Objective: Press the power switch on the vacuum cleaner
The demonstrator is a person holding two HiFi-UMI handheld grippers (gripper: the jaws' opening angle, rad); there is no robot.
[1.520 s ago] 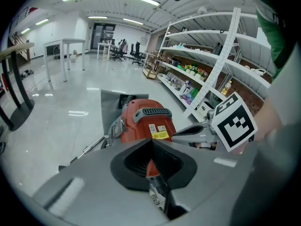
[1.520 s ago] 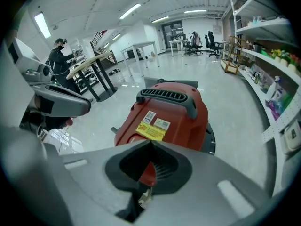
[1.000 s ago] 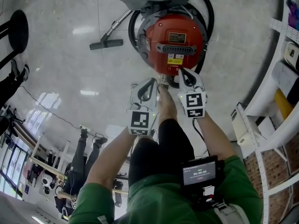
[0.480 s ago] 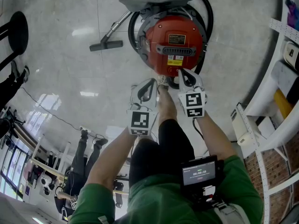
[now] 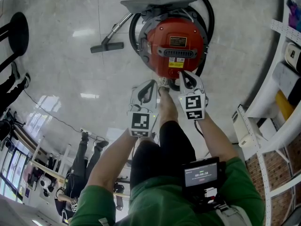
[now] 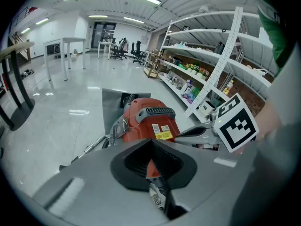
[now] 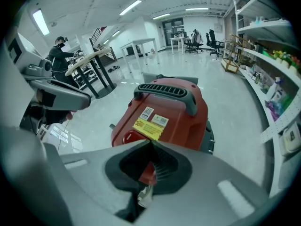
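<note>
The red canister vacuum cleaner stands on the glossy floor ahead, with a grey handle across its top and a black hose looped around it. Its round red power switch sits on the near end below a yellow label. My right gripper is shut, its tip just over that near end beside the switch; in the right gripper view the closed jaws point at the vacuum body. My left gripper is shut and empty, hanging a little short of the vacuum, which it faces.
The wand and floor nozzle lie left of the vacuum. White shelving runs along the right. A black stool stands at far left. The person's foot is between the grippers. Another person stands by tables far off.
The right gripper's tip has crept slightly closer onto the vacuum's near end. The left gripper has stayed in place.
</note>
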